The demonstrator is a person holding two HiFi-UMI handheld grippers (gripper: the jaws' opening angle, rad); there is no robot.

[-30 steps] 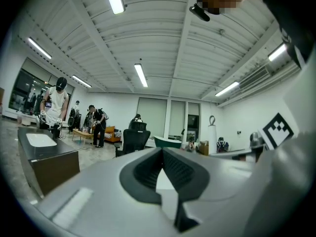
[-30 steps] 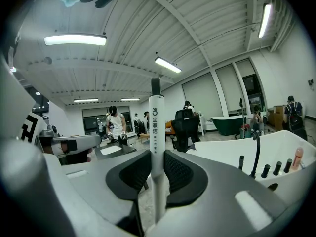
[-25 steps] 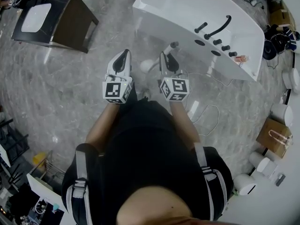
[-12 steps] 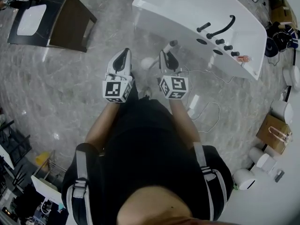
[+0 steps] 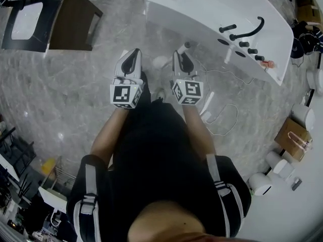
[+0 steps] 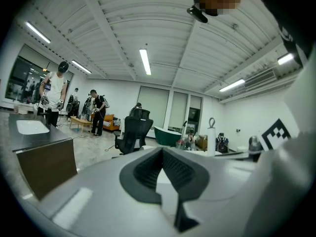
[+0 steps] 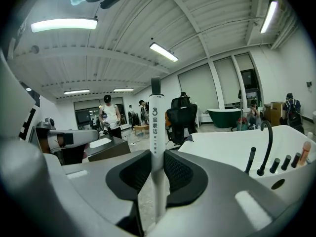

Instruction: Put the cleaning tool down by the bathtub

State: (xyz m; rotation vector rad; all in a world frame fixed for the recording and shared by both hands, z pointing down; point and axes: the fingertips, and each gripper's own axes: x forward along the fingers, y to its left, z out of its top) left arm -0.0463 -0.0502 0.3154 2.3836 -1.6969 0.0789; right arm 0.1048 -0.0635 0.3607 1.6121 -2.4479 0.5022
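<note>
Right hand-held gripper (image 7: 157,154) is clenched on the white handle of the cleaning tool (image 7: 156,117). The handle is upright and near the bathtub (image 7: 222,144) wall. Left hand-held gripper (image 6: 161,151) is closed and empty, alongside. To do it well: lower straight, set the tool's bottom on the floor (image 5: 75,95) beside the tub, clear of the white cable (image 5: 224,122). Steady it first, release after.

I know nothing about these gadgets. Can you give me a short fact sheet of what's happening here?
Place: grey floor beside a white bathtub
Right gripper: clamped on the cleaning tool, by its white handle
Left gripper: jaws together, nothing between them
Tool status: in the grip, not yet put down
</note>
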